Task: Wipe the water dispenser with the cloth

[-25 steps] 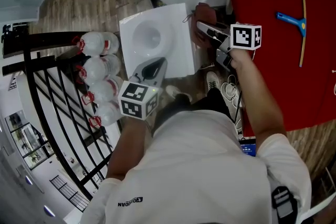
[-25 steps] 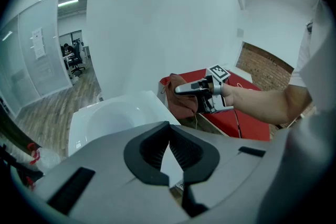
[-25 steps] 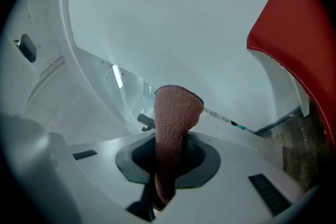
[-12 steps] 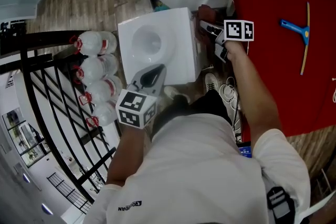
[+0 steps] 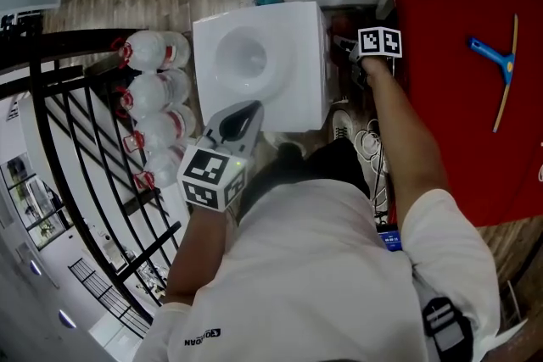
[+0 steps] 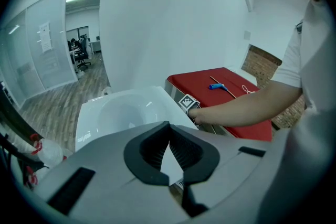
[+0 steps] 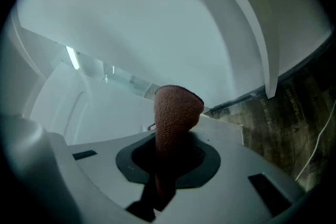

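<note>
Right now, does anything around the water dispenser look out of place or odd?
Nothing looks spilled or damaged. The water dispenser has no bottle on its open top, while several water bottles sit beside it. The right gripper holds the cloth.

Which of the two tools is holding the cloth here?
The right tool: its jaws are clamped on the reddish-brown cloth, beside the white water dispenser. The left tool has its jaws closed with nothing between them.

No words or numbers legible anywhere. Small dark print low on the back of the white shirt (image 5: 198,341), too blurred to read. Only black-and-white square patterns, no letters, on the left marker cube (image 5: 212,178) and the right marker cube (image 5: 379,41). Paper notice (image 6: 46,36) on a glass wall, unreadable.
</note>
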The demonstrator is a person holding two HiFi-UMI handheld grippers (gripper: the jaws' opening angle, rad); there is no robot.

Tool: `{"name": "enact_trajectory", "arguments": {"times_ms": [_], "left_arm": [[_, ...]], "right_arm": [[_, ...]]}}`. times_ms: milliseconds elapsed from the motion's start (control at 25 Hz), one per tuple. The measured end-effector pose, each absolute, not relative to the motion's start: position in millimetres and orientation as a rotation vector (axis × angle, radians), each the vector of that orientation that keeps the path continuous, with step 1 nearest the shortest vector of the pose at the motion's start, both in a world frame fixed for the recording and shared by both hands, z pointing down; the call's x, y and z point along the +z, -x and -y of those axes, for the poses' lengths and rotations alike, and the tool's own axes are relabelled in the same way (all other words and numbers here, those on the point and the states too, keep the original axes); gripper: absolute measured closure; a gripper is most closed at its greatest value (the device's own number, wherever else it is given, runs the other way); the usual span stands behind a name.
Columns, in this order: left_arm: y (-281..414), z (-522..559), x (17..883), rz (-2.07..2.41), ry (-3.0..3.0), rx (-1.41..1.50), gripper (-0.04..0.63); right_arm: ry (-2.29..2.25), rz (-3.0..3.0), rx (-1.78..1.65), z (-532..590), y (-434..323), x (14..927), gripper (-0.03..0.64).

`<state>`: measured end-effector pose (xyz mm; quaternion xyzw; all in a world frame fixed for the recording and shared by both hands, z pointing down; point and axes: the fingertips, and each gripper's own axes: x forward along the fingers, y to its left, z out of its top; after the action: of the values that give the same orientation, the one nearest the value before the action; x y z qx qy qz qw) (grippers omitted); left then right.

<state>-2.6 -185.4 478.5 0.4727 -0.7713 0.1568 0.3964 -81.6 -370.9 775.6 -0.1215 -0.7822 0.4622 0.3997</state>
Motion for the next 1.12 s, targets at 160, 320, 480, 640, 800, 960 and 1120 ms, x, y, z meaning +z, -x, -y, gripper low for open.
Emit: {"name": "enact_trajectory", "arguments": {"times_ms": [160, 320, 480, 640, 800, 960, 1120], "left_arm": [[3, 176, 483, 1.958, -1.167, 0.400, 0.606], [4, 171, 482, 1.968, -1.154, 0.395, 0.606], [3, 164, 481, 1.980, -1.136, 0.386, 0.606], [3, 158, 480, 1.989, -1.127, 0.384, 0.606], [0, 157, 478, 1.995, -1.137, 0.372, 0.606], [2, 151, 472, 2.027, -1.146, 0.341, 0.606], [1, 143, 469, 2.048, -1.176, 0.324, 0.606]], "right_arm": [[0.243, 1.946, 1.220, 372, 80, 809, 0.563], [0.190, 1.912, 1.204, 375, 73, 833, 0.563], [0.150, 1.885, 1.150, 378, 67, 844, 0.563], [0.154, 1.891, 1.121, 377, 69, 840, 0.563], [0.121, 1.921, 1.122, 385, 66, 824, 0.563], [0.092, 1.966, 1.133, 389, 52, 797, 0.563], [0.096, 2.046, 1.165, 388, 34, 760, 0.563]]}}
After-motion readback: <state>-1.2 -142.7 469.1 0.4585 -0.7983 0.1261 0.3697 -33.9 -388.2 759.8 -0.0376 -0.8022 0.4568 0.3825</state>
